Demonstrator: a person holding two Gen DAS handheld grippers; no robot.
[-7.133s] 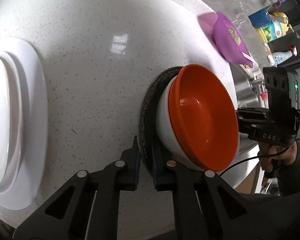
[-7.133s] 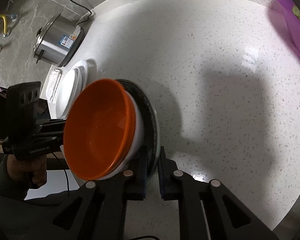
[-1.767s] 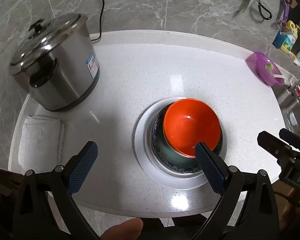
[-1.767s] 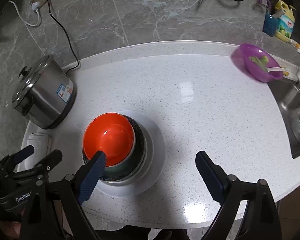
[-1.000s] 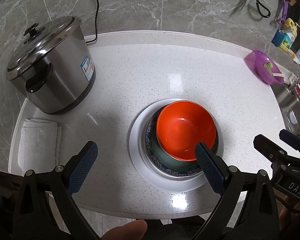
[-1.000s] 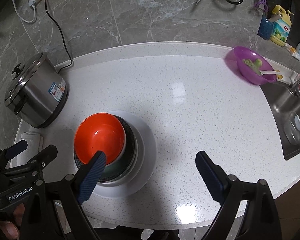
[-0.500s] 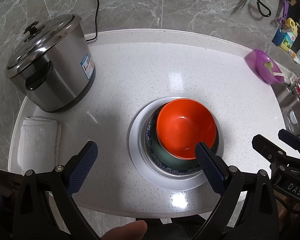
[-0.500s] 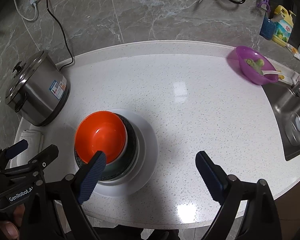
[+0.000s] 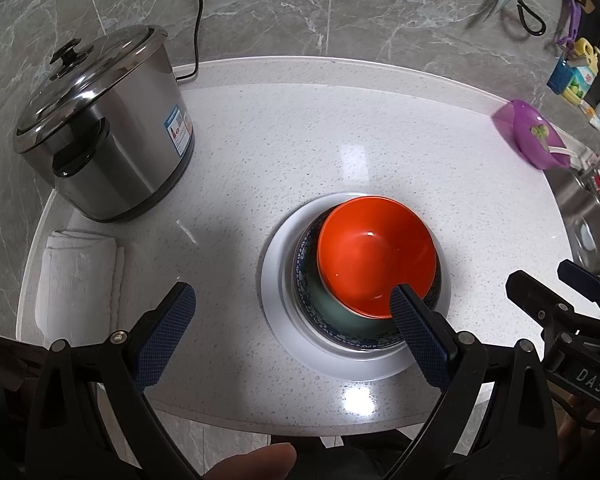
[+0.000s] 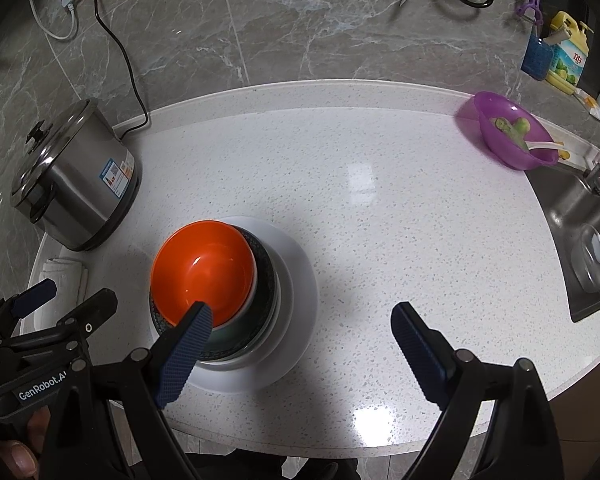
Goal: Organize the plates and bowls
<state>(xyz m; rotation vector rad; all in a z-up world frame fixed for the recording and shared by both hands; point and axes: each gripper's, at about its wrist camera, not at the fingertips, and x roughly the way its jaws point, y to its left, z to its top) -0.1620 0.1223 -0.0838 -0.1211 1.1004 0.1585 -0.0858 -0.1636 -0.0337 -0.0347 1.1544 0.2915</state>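
With the orange bowl nested in the patterned bowl on the white plate, both claws, left claw and right claw, hung spread and empty above the desk, apparently because stacking looked finished.

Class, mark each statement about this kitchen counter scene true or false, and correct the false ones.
1. The glossy orange bowl sits on top of the stack. True.
2. The stack rests on a wide white plate. True.
3. The stainless steel cooker pot has no lid. False: a lid with a black knob covers it.
4. The right hand-held gripper clamps the orange bowl. False: its jaws stand wide open, holding nothing.
5. The translucent purple bowl lies inside the sink. False: it sits on the counter beside the sink.
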